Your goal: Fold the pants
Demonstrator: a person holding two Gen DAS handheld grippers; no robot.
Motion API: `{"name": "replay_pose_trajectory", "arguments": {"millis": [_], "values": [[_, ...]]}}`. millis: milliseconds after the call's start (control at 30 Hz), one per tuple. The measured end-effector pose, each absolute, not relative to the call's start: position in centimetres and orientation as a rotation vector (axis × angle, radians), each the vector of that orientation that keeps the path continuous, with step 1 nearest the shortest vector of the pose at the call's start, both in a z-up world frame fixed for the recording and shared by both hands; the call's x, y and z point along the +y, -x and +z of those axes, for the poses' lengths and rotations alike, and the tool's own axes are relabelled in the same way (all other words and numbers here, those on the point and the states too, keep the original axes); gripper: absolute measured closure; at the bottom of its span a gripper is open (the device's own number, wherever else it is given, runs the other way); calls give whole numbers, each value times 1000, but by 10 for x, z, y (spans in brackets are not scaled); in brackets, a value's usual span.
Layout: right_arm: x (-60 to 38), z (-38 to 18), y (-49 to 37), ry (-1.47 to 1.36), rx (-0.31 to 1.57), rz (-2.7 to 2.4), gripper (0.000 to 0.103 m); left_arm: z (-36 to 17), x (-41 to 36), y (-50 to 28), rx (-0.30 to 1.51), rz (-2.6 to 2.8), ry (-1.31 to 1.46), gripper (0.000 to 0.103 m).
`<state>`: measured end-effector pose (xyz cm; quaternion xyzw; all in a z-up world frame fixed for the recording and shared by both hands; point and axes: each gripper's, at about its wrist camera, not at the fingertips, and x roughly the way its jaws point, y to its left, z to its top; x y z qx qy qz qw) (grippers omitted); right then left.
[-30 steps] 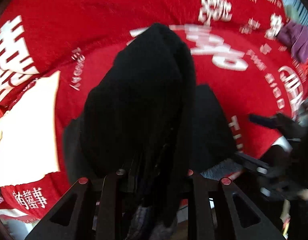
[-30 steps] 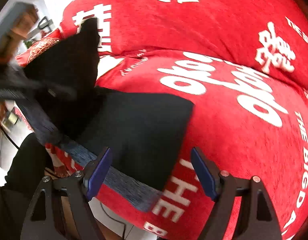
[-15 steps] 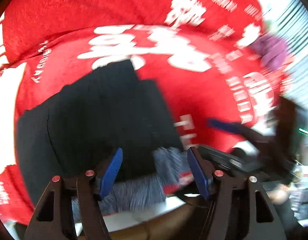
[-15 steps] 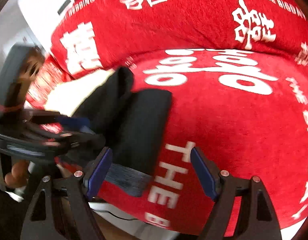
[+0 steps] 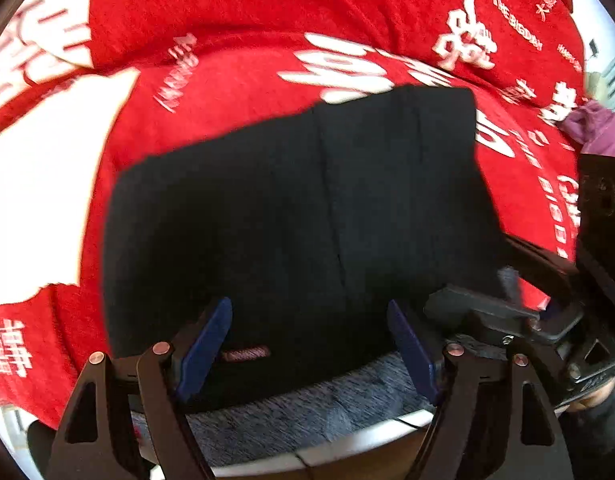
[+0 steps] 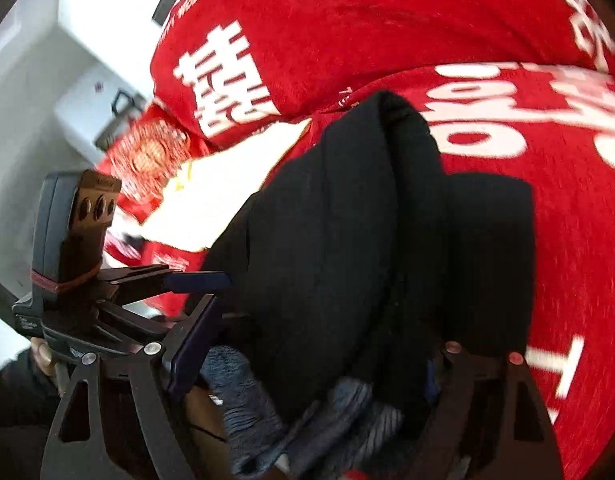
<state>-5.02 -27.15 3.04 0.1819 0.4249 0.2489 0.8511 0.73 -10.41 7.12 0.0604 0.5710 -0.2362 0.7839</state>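
The black pants [image 5: 307, 200] lie folded on the red blanket [image 5: 247, 8], with a grey fleecy strip [image 5: 307, 412] along their near edge. My left gripper [image 5: 307, 346] hangs over that near edge with its jaws opening; the cloth lies under them and the blue pads [image 5: 205, 344] stand clear of it. In the right wrist view a raised fold of the pants [image 6: 347, 240] stands between the jaws of my right gripper [image 6: 311, 360], which are wide and opening slightly. Its left pad is clear of the cloth; its right pad is hidden behind it.
The red blanket carries white lettering and a large white patch [image 5: 39, 200] left of the pants. A purple garment [image 5: 595, 124] lies at the far right. The blanket's near edge drops off just behind the grippers. A white wall [image 6: 47, 100] stands at the left.
The left gripper has let go of the fold it held up; the pants now lie folded flat. The right gripper has moved in, and a fold now stands between its fingers.
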Motion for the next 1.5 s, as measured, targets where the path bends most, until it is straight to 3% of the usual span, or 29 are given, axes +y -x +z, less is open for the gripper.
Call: {"name": "replay_pose_trajectory", "arguments": {"millis": [133,167,200,233,433,567,667,767,867,1000,1033,1067,1133,1233,1400,1500], "values": [[-274,24,40,-410,932,533,17,83,-94,-6,1240,-540,-43,22],[-276,24,38,-423,940,536,21,86,-87,-7,1240,-544,-5,22],[-277,25,37,-429,953,532,31,89,-80,-7,1238,-541,32,22],[-276,26,35,-418,981,506,85,90,-71,-7,1237,-529,60,22],[-277,80,61,-394,843,500,86,109,-48,-8,1203,-497,124,22],[-298,93,74,-449,785,497,85,107,-69,-8,1186,-526,70,22],[-320,30,60,-511,961,354,82,79,-88,-15,1237,-498,4,22],[-344,5,73,-721,905,387,80,73,-96,-14,1224,-476,-56,22],[-349,19,84,-697,883,306,77,79,-96,-14,1220,-482,-65,22],[-345,74,97,-411,758,142,74,78,-89,-20,1228,-454,-39,22],[-338,86,97,-348,725,161,66,74,-90,-20,1234,-453,-45,22],[-330,96,95,-303,701,190,47,71,-91,-21,1233,-448,-56,22],[-309,109,79,-218,662,259,19,69,-95,-18,1216,-442,-89,22],[-297,109,46,-163,656,286,19,67,-98,-13,1194,-460,-128,14],[-305,56,-20,-258,961,308,19,75,-92,-14,1196,-470,-90,14],[-320,69,-5,-287,946,286,19,89,-79,-18,1174,-456,-30,14]]}}
